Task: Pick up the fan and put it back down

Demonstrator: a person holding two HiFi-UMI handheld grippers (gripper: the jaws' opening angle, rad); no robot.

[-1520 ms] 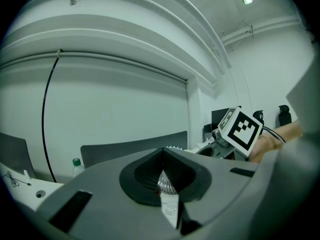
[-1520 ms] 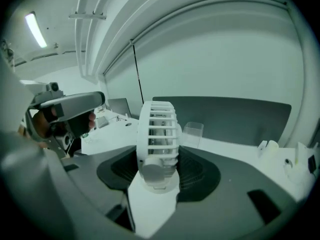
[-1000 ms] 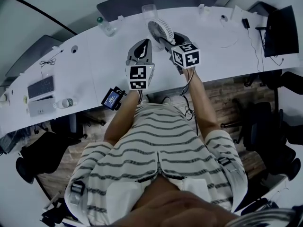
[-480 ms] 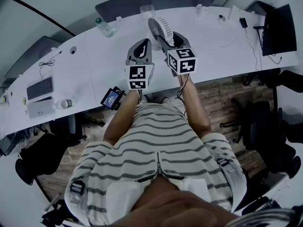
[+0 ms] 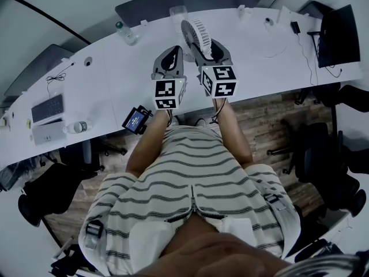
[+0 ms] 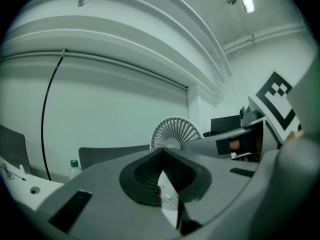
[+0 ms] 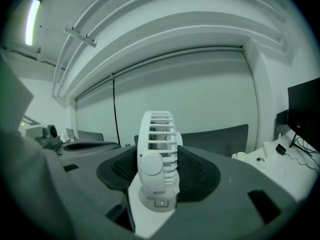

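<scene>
Fan (image 5: 195, 33), white: upper centre of frame, at the table (image 5: 115, 79), clasped between the jaws of the right hand-held gripper (image 5: 203, 46). Left hand-held gripper (image 5: 172, 55): clenched, empty, just left of fan.

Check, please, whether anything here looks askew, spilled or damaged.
Nothing stands out: the fan sits upright, clasped by the right gripper, and the left gripper is shut with nothing in it.
</scene>
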